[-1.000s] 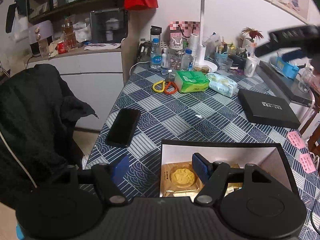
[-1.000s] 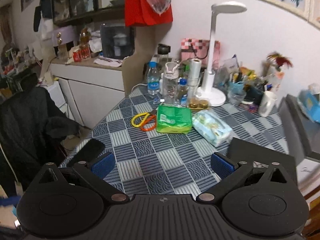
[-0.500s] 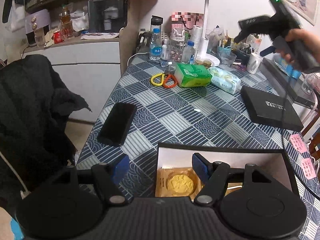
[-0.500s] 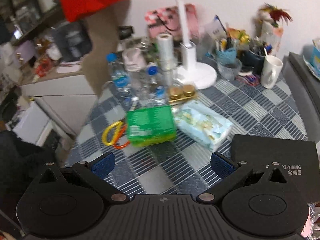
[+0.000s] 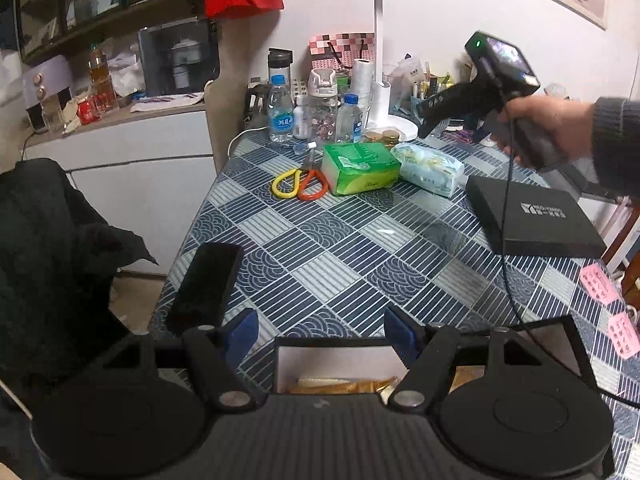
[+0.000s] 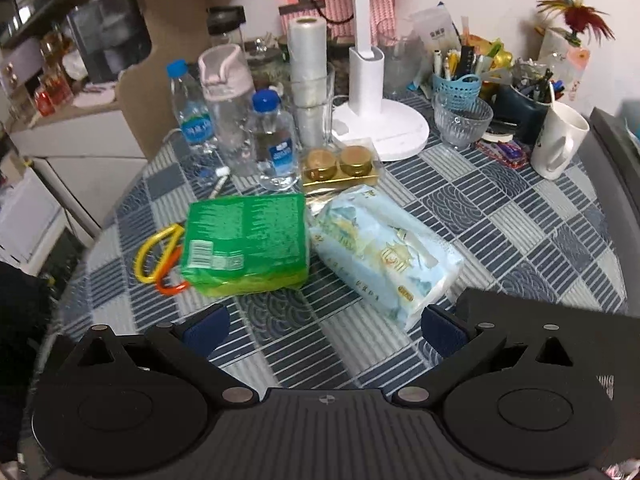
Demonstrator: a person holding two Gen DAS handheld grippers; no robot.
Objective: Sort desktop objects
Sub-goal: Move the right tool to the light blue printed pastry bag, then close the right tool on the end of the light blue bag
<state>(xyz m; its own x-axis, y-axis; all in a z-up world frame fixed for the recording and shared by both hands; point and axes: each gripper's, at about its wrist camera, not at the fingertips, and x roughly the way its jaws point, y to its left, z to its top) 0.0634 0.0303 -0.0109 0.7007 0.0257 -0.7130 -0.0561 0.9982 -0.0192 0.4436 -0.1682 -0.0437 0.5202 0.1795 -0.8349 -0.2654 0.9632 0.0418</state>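
A green tissue pack [image 6: 246,242] and a pale blue tissue pack [image 6: 382,254] lie side by side on the patterned table; both also show in the left wrist view, green [image 5: 360,166] and blue [image 5: 432,168]. Scissors with yellow and orange handles [image 5: 300,184] lie left of the green pack. A gold twin-jar pack [image 6: 340,164] sits behind them. My right gripper [image 6: 324,328] is open and empty, hovering above the table before the two packs. My left gripper [image 5: 318,330] is open and empty over an open box [image 5: 340,360] holding gold-wrapped items. A black phone [image 5: 206,280] lies left.
A black box lid [image 5: 532,216] lies at the right. Water bottles [image 6: 274,144], a lamp base [image 6: 384,124], a glass bowl [image 6: 462,118], a white mug [image 6: 558,140] and pen holders crowd the table's back. Pink notes [image 5: 600,284] lie near the right edge. A dark jacket [image 5: 48,260] hangs left.
My right gripper has moved forward and down toward the two tissue packs, which now look much closer. My left gripper has pulled back, so the open box shows less of its inside.
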